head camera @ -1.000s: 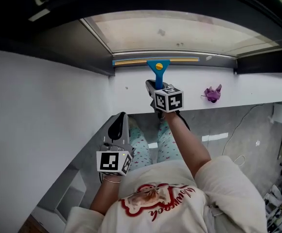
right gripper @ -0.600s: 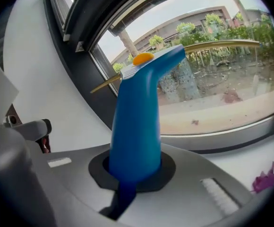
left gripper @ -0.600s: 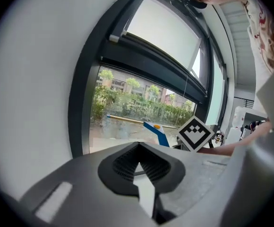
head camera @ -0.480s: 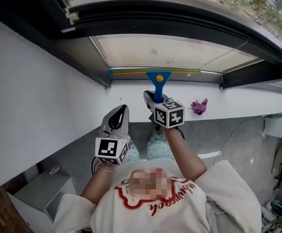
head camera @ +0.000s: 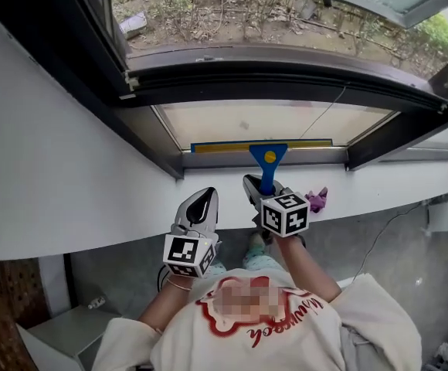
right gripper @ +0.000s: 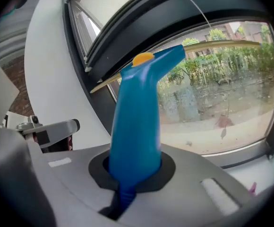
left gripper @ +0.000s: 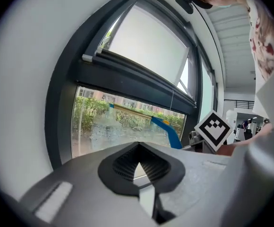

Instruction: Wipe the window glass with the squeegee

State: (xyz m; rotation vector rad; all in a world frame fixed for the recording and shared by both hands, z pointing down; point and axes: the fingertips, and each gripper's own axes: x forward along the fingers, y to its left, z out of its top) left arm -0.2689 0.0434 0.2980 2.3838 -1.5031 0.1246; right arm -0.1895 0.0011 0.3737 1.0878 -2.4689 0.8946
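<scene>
Pinched the blue squeegee (right gripper: 137,122) by its handle in the right tool (right gripper: 130,176), blade laid against the window glass (head camera: 239,122), low on the pane. Held the left tool (left gripper: 139,167) pressed together, empty, just beside the right one.

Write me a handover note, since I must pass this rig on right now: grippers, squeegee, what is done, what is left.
Right gripper: shut on the handle of the blue squeegee, its blade laid across the lower window glass.
Left gripper: shut, empty, held beside the right one.
Done: cannot tell how much is wiped; the glass looks smeared in the left gripper view.
Left: probably draw the blade over the rest of the pane.
Purple scrap lies on the sill.
</scene>
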